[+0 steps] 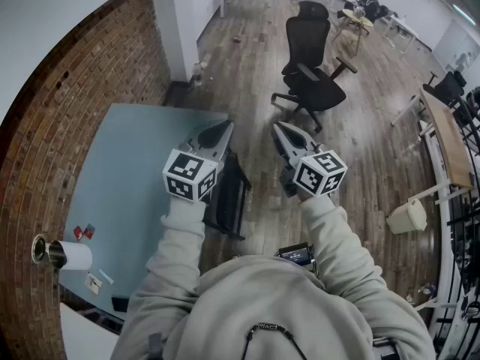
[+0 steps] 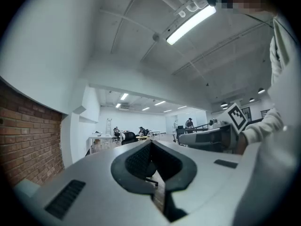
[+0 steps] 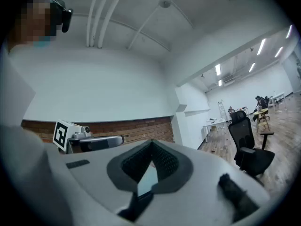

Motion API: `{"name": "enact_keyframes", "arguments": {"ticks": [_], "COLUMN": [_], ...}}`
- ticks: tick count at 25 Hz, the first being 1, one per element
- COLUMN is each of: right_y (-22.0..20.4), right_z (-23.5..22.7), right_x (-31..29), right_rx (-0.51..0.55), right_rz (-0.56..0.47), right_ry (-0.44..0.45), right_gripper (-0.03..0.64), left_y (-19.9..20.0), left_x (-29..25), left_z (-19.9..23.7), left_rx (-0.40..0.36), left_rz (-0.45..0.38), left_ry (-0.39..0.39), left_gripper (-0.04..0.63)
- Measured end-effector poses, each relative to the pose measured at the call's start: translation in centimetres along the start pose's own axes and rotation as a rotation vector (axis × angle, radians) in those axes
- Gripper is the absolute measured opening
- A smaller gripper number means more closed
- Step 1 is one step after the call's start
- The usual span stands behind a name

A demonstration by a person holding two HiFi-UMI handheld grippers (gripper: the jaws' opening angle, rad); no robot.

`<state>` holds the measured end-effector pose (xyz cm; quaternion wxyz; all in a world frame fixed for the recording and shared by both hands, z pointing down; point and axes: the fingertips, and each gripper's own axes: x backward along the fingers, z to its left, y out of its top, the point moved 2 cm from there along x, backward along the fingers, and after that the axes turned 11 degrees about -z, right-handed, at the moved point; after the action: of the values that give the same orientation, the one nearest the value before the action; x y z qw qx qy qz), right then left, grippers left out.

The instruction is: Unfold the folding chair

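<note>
The folded black chair (image 1: pixel 229 198) stands on edge on the wood floor beside the blue-grey table (image 1: pixel 127 163), just below my left hand. My left gripper (image 1: pixel 220 133) is held level above it, jaws shut with nothing between them. My right gripper (image 1: pixel 280 130) hovers to the right at the same height, also shut and empty. Neither touches the chair. The left gripper view looks along the shut left gripper (image 2: pixel 151 145) into the room, with the right gripper (image 2: pixel 207 138) alongside. In the right gripper view the shut right gripper (image 3: pixel 151 147) faces the brick wall, and the left gripper (image 3: pixel 94 142) shows beside it.
A black office chair (image 1: pixel 311 70) stands on the floor ahead, also in the right gripper view as the office chair (image 3: pixel 249 145). A brick wall (image 1: pixel 67 88) runs along the left. A paper roll (image 1: pixel 66 254) lies on the table. A white bin (image 1: pixel 407 216) sits at the right.
</note>
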<state>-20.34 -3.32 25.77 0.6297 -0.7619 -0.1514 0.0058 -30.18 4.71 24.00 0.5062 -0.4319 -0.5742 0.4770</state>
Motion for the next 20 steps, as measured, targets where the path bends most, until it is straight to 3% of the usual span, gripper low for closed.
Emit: {"name": "enact_keyframes", "arguments": {"ticks": [4,9,15,20], "right_y": [0.3,-2.2,-8.6,-16.4], "right_z": [-0.9,-2.1,-5.9,-8.8], "right_x": [-2.8,-4.6,-7.6,-9.3], "right_rx": [0.021,-0.014,-0.087,-0.166], "right_rz": [0.002,0.047,0.140,0.268], "right_ry": [0.007,0.013,-0.041,-0.085], "right_gripper": [0.005,0.005,0.005,0.005], "left_y": [-0.4,-4.6,-11.0,-17.6], "left_x": [-1.2,-0.6,-0.8,-1.1], "left_z": [2.2,4.7,9.1,10.6], "left_rx": [0.007,0.091,0.150,0.222], "left_rz": [0.025,0.083,0.204,0.320], "left_ry": [0.013,0.060,0.102,0.093], "left_gripper": [0.006,0.006,0.006,0.006]}}
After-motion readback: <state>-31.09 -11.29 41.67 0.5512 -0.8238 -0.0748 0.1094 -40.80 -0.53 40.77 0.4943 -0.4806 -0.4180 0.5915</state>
